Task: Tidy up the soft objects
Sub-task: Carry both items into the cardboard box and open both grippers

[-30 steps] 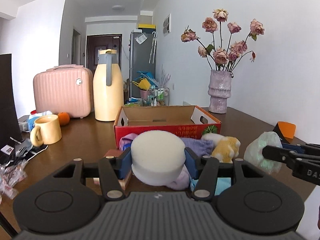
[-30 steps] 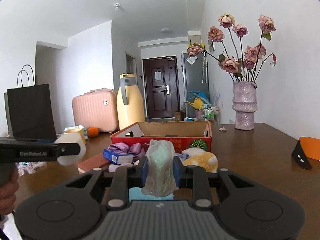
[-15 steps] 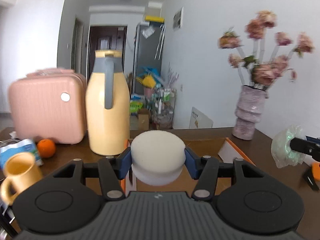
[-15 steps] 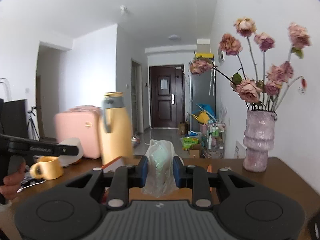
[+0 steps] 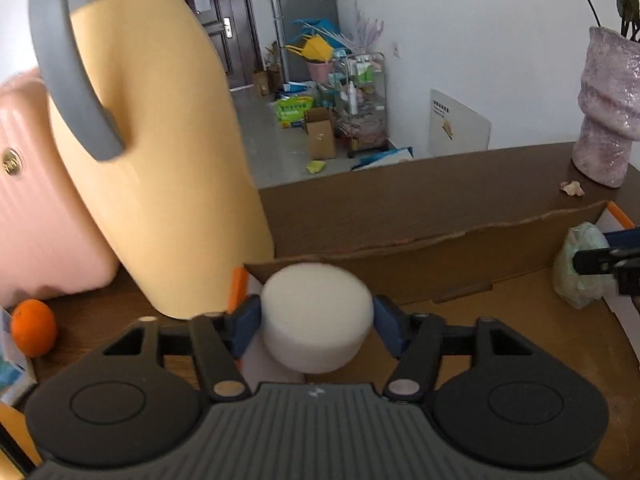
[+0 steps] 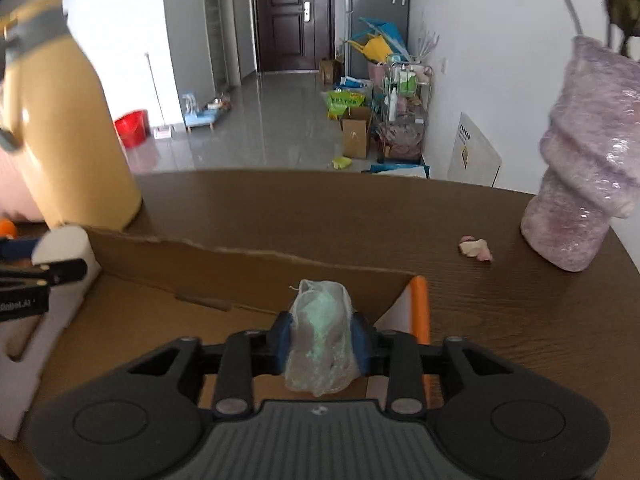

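My left gripper (image 5: 318, 322) is shut on a round white sponge (image 5: 318, 314) and holds it over the left end of the open cardboard box (image 5: 440, 276). My right gripper (image 6: 320, 340) is shut on a pale green soft item in a clear bag (image 6: 320, 340), over the box's right end (image 6: 240, 280). The bagged item also shows at the right of the left wrist view (image 5: 580, 268). The sponge also shows at the left of the right wrist view (image 6: 60, 244).
A tall yellow jug (image 5: 152, 152) stands just behind the box's left end. A pink case (image 5: 36, 216) and an orange (image 5: 32, 326) are left of it. A purple vase (image 6: 588, 168) stands on the brown table (image 6: 480, 300) at the right, with fallen petals (image 6: 474, 248) near it.
Both grippers have moved forward and tilted down, from in front of the box to over its inside. Each still holds its item.
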Tool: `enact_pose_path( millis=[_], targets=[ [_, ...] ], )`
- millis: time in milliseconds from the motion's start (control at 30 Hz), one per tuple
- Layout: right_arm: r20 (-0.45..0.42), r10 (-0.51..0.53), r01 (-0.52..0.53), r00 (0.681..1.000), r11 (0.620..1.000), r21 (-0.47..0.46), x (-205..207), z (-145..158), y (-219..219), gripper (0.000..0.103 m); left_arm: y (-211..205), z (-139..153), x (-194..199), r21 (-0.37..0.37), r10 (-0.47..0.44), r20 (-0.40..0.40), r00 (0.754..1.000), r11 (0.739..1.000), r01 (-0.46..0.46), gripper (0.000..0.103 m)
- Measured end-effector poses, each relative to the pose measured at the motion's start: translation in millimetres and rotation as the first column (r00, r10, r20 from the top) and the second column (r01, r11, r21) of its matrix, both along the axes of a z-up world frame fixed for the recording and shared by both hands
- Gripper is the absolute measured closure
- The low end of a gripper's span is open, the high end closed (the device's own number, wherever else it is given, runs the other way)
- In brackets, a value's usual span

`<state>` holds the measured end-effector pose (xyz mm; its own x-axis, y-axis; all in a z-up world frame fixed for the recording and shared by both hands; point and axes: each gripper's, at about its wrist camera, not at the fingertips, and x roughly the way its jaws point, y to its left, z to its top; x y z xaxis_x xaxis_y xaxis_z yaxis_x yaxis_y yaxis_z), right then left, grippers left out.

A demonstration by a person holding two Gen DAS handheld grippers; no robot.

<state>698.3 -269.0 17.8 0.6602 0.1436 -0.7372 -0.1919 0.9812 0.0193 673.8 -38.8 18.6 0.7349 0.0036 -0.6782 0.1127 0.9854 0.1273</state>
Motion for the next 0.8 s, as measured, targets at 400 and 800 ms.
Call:
enact_pose_path(
  millis=[400, 800],
  targets=[
    [0.16, 0.039, -0.021, 0.986, 0.994, -0.109, -39.2, 44.4, 15.9, 0.031, 17.3, 38.0, -30.8, -0.038, -0.009, 0.068, 0.998, 0.999, 0.012, 0.021],
    [0.33, 0.066, -0.047, 0.942, 0.997, -0.065, -184.7, 108.2, -11.7, 0.021, 30.3, 99.7, -186.1, -0.058, -0.001, 0.267, 0.964, 0.998, 0.017, 0.017]
  ],
)
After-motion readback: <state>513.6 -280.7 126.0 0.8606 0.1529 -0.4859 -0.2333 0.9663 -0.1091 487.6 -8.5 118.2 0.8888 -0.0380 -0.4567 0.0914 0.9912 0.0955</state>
